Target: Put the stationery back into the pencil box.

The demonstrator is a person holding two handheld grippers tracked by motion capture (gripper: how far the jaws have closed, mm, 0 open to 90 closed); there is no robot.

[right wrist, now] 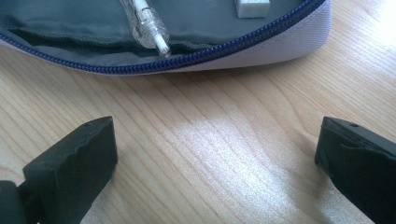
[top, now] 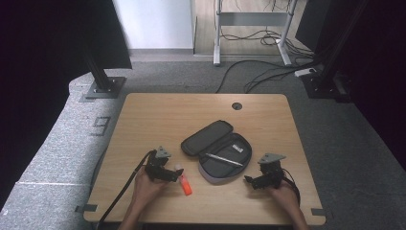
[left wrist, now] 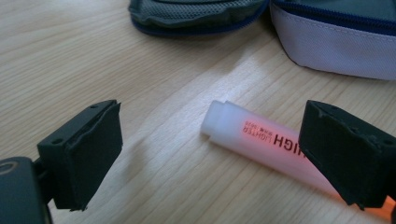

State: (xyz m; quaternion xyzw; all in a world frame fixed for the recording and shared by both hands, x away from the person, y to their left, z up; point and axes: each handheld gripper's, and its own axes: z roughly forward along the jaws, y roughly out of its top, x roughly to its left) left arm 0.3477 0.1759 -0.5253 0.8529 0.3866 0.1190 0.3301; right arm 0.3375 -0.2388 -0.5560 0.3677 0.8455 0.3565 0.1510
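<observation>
My left tool (left wrist: 210, 154) is spread wide around an orange highlighter (left wrist: 261, 140), a smooth translucent tube with a frosted white cap, lying flat on the pale wood-grain desk (top: 158, 115). My right tool (right wrist: 215, 172) gapes too, over bare wood just short of the open fabric pencil case (top: 218, 153), grey lining, blue zip, clear pen (right wrist: 147, 28) inside

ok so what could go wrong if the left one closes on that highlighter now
The highlighter lies loose on the smooth wooden table, off-centre between the open jaws of the left hand-held gripper, near the right jaw. Being round, it may roll or skid away. The open pencil case lies close, so a push could nudge it.
</observation>
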